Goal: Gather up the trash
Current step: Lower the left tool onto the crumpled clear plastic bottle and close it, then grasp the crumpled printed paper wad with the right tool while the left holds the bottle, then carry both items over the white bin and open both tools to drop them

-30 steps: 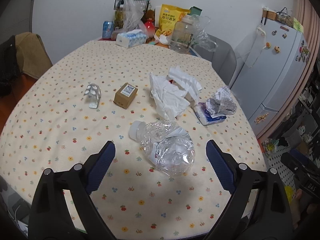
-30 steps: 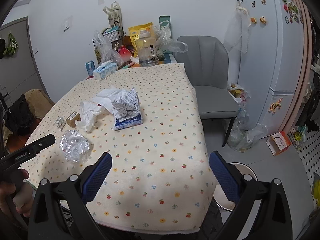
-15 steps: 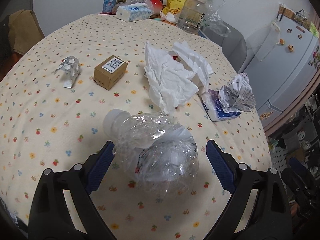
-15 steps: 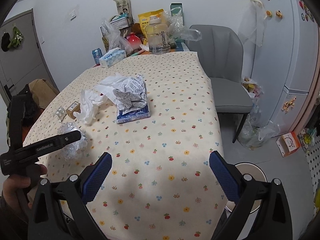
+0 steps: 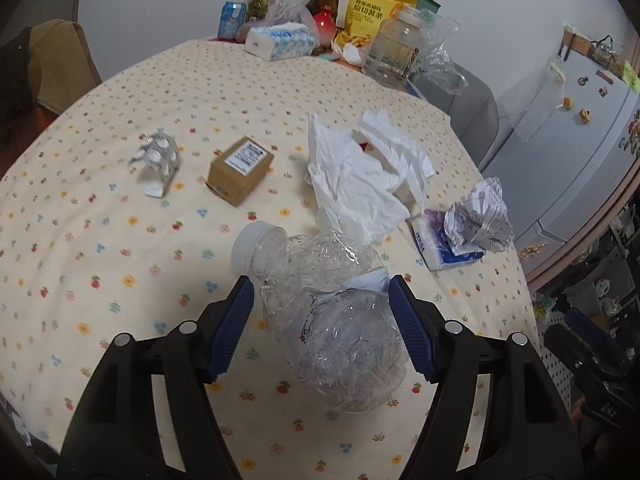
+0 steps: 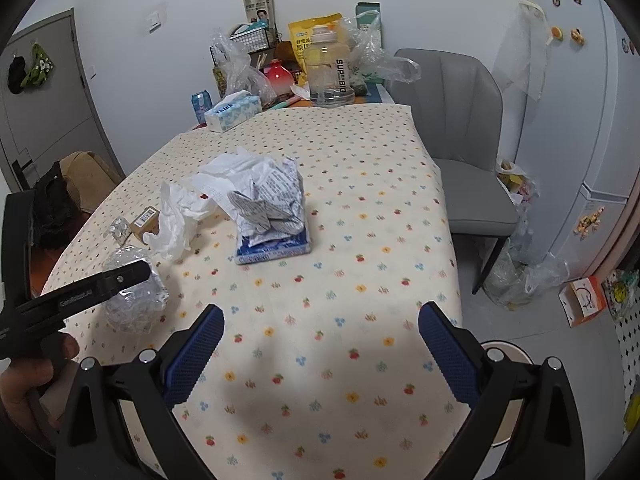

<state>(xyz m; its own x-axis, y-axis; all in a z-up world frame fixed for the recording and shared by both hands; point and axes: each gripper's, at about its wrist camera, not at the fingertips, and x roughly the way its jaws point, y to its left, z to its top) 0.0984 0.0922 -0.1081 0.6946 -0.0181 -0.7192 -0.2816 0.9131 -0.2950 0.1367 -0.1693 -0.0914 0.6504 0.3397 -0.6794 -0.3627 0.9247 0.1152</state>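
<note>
A crushed clear plastic bottle (image 5: 328,312) with a white cap lies on the flowered tablecloth (image 5: 120,248). My left gripper (image 5: 320,328) is around it, fingers narrowed and touching both its sides. Beyond lie white crumpled tissues (image 5: 360,184), a small brown box (image 5: 240,170), an empty pill blister (image 5: 156,160), and a crumpled printed paper (image 5: 478,220) on a blue tissue pack (image 5: 436,248). My right gripper (image 6: 320,356) is open and empty above the near table edge. The bottle (image 6: 132,292) also shows in the right wrist view, partly behind the left gripper.
At the table's far end stand a tissue box (image 5: 280,42), a can (image 5: 232,20), a yellow snack bag (image 5: 372,12), a large clear jug (image 5: 394,50) and plastic bags. A grey chair (image 6: 460,152), a fridge (image 6: 580,100) and floor bags (image 6: 516,276) are to the right.
My left gripper has moved forward and down onto the crushed bottle and narrowed its fingers around it. My right gripper has shifted slightly closer over the table edge.
</note>
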